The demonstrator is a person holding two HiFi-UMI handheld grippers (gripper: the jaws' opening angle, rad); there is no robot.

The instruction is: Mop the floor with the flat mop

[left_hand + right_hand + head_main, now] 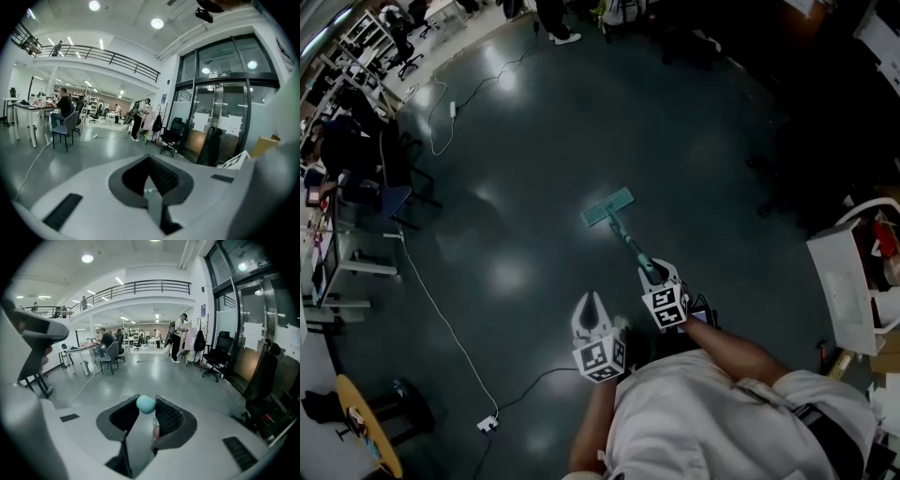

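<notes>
Your right tool was clamped on the teal top end of the flat mop's handle; in the right gripper view that rounded end sat squeezed between the two dark pads, just at their tips. Your left tool hung just beside it, to its left and a little nearer your body, with its jaws pressed together to a point and nothing between them. It was apart from the handle.

From your right tool the handle ran forward and slightly left, down to the mop head. The teal mop head lay flat on the dark, glossy floor, set crosswise to the handle, in the open middle of the room.

Further out, a white cable trailed across the floor on your left and ended at a power strip near your feet. A blue chair stood beside the counter at the far left edge, well apart from the mop. A white cart stood at your right.
</notes>
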